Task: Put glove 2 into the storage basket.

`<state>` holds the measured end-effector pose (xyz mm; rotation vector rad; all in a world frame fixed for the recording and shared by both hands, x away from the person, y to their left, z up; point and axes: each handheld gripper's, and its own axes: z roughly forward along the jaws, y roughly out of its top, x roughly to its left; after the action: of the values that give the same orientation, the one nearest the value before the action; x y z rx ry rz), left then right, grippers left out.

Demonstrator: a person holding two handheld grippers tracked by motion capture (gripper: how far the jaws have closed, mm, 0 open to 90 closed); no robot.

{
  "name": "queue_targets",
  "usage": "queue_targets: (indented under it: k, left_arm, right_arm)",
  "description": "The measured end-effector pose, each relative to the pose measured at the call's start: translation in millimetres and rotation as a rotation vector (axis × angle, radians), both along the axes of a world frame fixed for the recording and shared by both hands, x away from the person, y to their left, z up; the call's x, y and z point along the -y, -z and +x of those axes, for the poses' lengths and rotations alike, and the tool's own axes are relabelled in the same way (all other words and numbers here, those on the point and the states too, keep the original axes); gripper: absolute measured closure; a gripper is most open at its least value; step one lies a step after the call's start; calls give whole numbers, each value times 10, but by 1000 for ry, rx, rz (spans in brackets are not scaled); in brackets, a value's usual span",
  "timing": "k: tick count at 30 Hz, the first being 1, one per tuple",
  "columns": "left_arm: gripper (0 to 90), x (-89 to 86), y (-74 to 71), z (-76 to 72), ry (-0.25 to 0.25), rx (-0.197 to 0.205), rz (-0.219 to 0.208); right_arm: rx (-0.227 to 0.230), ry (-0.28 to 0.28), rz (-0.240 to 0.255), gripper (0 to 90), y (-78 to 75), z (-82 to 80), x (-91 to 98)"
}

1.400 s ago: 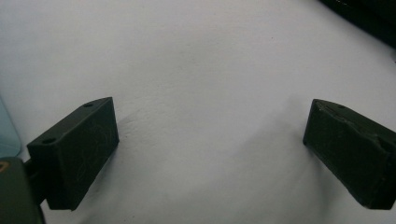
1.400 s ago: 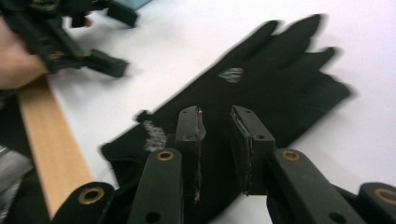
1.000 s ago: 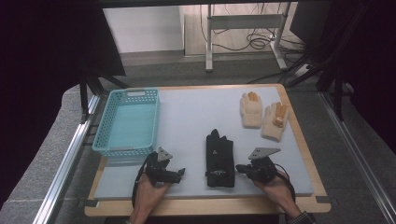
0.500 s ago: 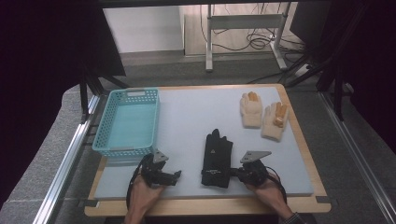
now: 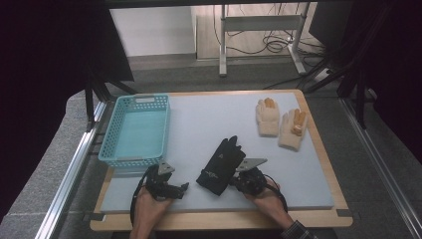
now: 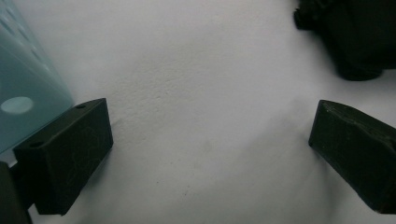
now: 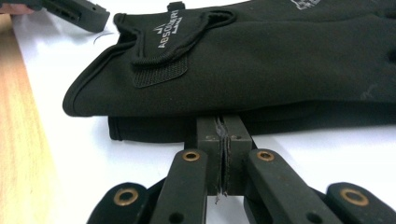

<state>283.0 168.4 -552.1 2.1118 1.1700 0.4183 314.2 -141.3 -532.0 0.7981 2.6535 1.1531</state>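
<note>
Pale grey matting [image 5: 209,119] covers the wooden table, and the black gloves [image 5: 221,164], stacked as a pair, lie near its front edge, fingers pointing away from the person. At their cuff side the right gripper [image 7: 225,135] has its jaws pressed flat together, tips against the lower glove's edge with no fabric visibly between them. Off to the gloves' left, the left gripper [image 5: 183,188] has just been opening; its jaws gape over bare mat. Close behind it sits a turquoise basket [image 5: 134,130]. Two cream gloves [image 5: 279,122] lie well apart at the far right, leaving the mat's middle free.
</note>
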Motion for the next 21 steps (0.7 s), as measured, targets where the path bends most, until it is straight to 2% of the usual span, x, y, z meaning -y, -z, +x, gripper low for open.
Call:
queue_targets:
  k: [7, 10, 16, 21]
  left_arm:
    - [0, -1, 5, 3, -12, -2, -9]
    - [0, 0, 7, 2, -13, 0, -10]
    - [0, 1, 8, 1, -14, 0, -10]
    - [0, 1, 8, 1, -14, 0, -10]
  right_arm:
    - [22, -3, -6, 868, 14, 57, -187]
    - [29, -2, -7, 867, 18, 59, -207]
    - [21, -3, -7, 842, -14, 16, -160]
    - [49, 11, -2, 795, -97, 7, -4]
